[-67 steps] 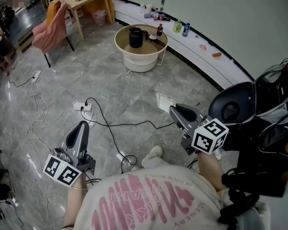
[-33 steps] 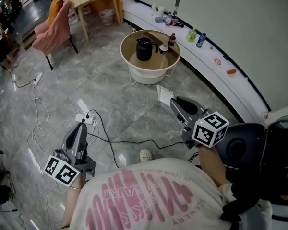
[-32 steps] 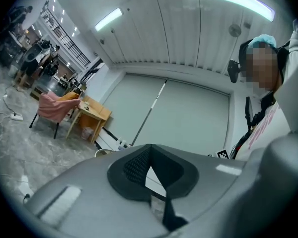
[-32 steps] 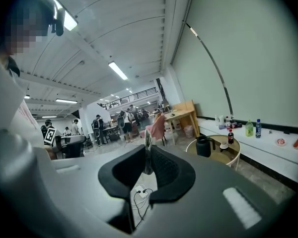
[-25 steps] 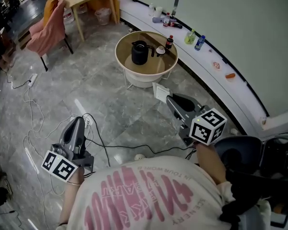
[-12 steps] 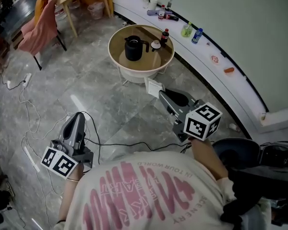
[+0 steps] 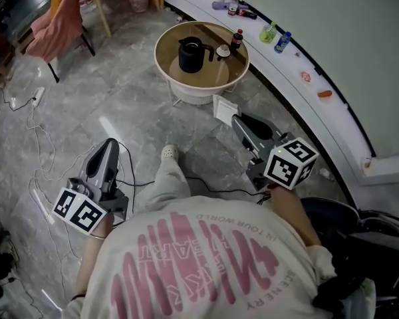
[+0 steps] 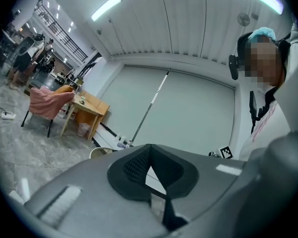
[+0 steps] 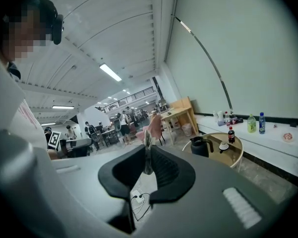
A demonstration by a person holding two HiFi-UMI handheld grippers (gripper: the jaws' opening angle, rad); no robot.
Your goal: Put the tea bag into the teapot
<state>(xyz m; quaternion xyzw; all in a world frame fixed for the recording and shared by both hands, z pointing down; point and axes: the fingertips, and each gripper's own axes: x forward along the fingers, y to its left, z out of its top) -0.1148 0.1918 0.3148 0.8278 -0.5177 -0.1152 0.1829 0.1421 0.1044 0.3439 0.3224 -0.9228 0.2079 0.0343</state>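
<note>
A black teapot (image 7: 191,54) stands on a round, tan-topped side table (image 7: 233,72) ahead of me, beside a small white cup (image 7: 223,50) and a dark cola bottle (image 7: 238,40). My right gripper (image 7: 235,117) is held in the air short of the table, shut on a flat white tea bag (image 7: 224,107) that sticks out past its tips. In the right gripper view the tea bag (image 9: 147,155) shows edge-on, pinched between the jaws, with the teapot (image 9: 202,146) to the right. My left gripper (image 7: 111,143) hangs low on the left, shut and holding nothing.
Black cables and a white power strip (image 7: 34,99) lie on the grey marble floor at left. A wooden desk and a chair draped in pink cloth (image 7: 52,25) stand far left. Bottles line the curved wall ledge (image 7: 299,65). A black chair (image 7: 349,224) is at lower right.
The person has walked toward the round table, which now sits closer and more central. A leg and white shoe have stepped forward. Both grippers stay shut, the right one still on the tea bag.
</note>
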